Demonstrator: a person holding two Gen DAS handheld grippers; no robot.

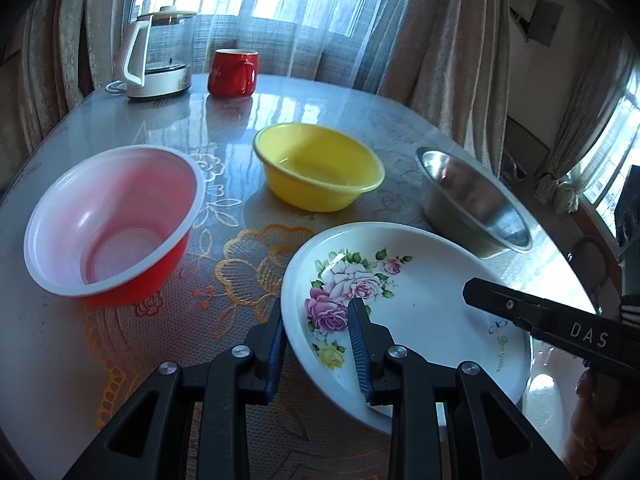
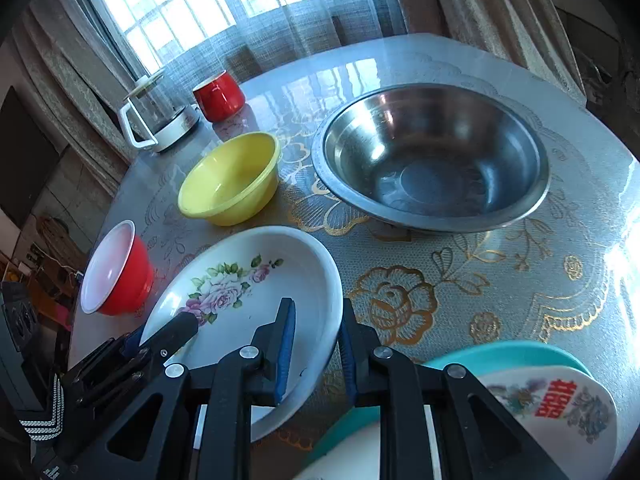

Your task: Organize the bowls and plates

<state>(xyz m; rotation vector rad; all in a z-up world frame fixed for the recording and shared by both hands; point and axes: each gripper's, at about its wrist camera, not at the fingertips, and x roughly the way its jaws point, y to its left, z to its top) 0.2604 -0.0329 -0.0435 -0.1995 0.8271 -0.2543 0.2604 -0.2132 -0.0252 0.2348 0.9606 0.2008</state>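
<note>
A: Where is the rose plate (image 1: 420,312) kept?

B: It is held over the table (image 1: 240,120), tipped a little, between the red plastic bowl (image 1: 108,220) and the steel bowl (image 1: 472,196). The yellow bowl (image 1: 320,164) is set just behind it.

A: How is it held?

B: Its near rim is pinched by the left tool (image 1: 318,344), one blue pad under the rim and one inside the plate. The other side of the rim is pinched by the right tool (image 2: 318,344) the same way. Both tools are pressed nearly together on the rim.

A: What else is seen?

B: A teal plate (image 2: 500,354) is seen near the right tool, with a white plate with red marks (image 2: 560,408) on it, maybe stacked; that part is hidden. A red mug (image 1: 233,73) and a kettle (image 1: 156,60) are set at the far edge.
</note>
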